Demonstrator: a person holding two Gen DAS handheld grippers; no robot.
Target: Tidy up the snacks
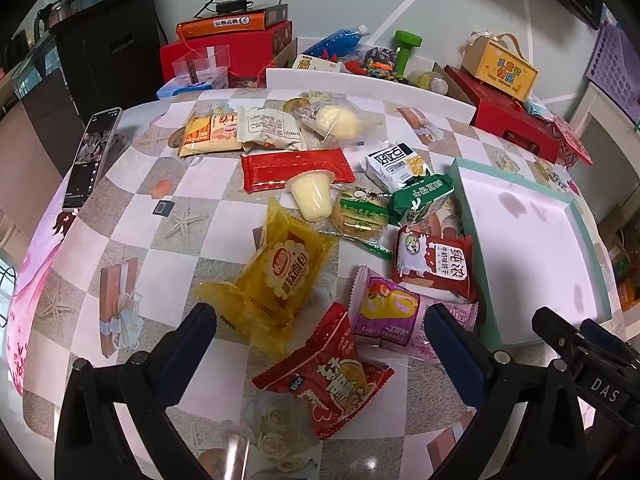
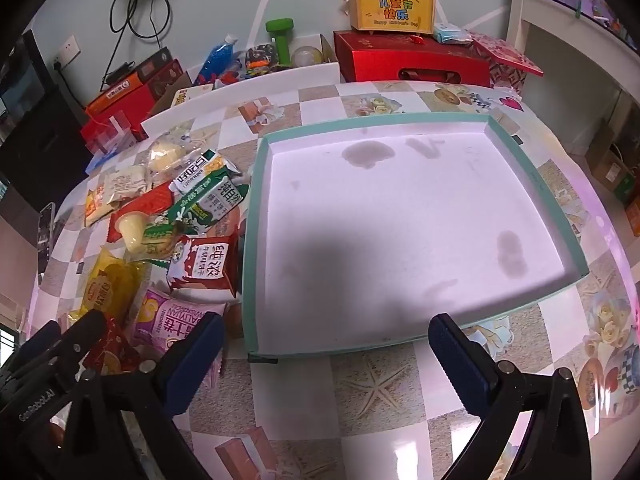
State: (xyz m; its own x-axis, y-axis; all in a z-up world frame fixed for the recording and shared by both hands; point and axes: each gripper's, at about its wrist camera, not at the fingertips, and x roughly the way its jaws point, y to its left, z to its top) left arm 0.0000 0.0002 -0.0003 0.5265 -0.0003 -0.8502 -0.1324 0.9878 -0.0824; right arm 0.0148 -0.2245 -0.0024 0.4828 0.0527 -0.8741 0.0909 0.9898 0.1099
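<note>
Several wrapped snacks lie scattered on the patterned table. In the left wrist view my left gripper (image 1: pixel 320 334) is open above a red snack bag (image 1: pixel 326 376), with a yellow bread packet (image 1: pixel 280 280) and a pink packet (image 1: pixel 390 314) just beyond. A teal-rimmed shallow tray (image 2: pixel 250 248) with a white floor holds nothing; it also shows in the left wrist view (image 1: pixel 476 248). My right gripper (image 2: pixel 326 350) is open and empty over the tray's near edge. The right gripper also shows at the left wrist view's lower right (image 1: pixel 576 340).
A phone (image 1: pixel 90 156) lies at the table's left edge. Red gift boxes (image 2: pixel 412 62), a yellow handled box (image 2: pixel 394 6), a green dumbbell (image 2: pixel 280 36) and a bottle stand behind a white board (image 2: pixel 240 96) at the far side.
</note>
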